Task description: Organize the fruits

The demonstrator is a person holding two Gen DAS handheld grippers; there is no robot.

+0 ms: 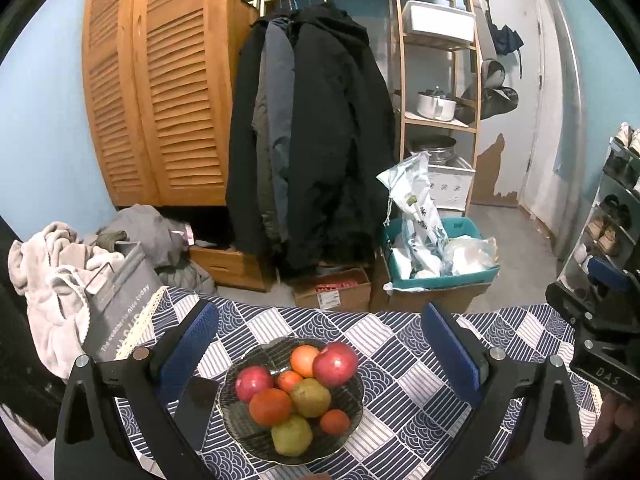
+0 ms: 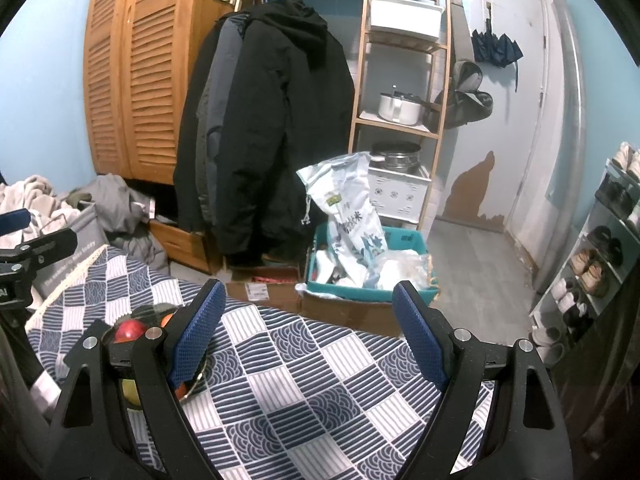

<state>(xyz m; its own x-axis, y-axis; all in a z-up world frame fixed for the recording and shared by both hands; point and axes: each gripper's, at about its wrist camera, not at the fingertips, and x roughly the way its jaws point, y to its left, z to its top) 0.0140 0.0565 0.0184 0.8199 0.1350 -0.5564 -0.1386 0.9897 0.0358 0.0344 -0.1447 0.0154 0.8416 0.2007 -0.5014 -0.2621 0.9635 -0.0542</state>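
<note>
A: Blue-and-white patterned tablecloth [image 1: 404, 384] under both tools, cluttered room behind w/ dark coats [image 1: 316, 140] on a rail and a wooden louvred wardrobe [image 1: 160, 92]. What's the fruit look like?

B: Dark glass bowl [image 1: 240, 420] sits btwn the left gripper [image 1: 320, 344] fingers, just ahead of the cam. Piled in it: big red apple [image 1: 335, 364] at the far side, 2nd red apple [image 1: 253, 383] nearer the left finger, orange [image 1: 304, 360] behind, small tangerine [image 1: 289, 381] mid-pile, bigger orange-red fruit [image 1: 270, 406] in front, two green-yellow pears [image 1: 310, 397] [image 1: 292, 435], small orange one [image 1: 334, 421] near the right rim.

A: Tool state?

B: Left jaws wide apart, nothing touching the pads. Right gripper [image 2: 308, 332] also spread wide, only cloth btwn its fingers. From its cam the bowl is off to its left, mostly hidden behind its left finger [image 2: 196, 336].

A: Room to move?

B: Table's far edge is just past the fingertips of both; cardboard boxes [image 2: 344, 308] and a teal basket [image 2: 408, 240] on the floor beyond. Bare cloth to the right of the bowl. Dark phone [image 1: 198, 404] lies touching or nearly touching the bowl's left rim, under the left finger [image 1: 188, 352].
</note>
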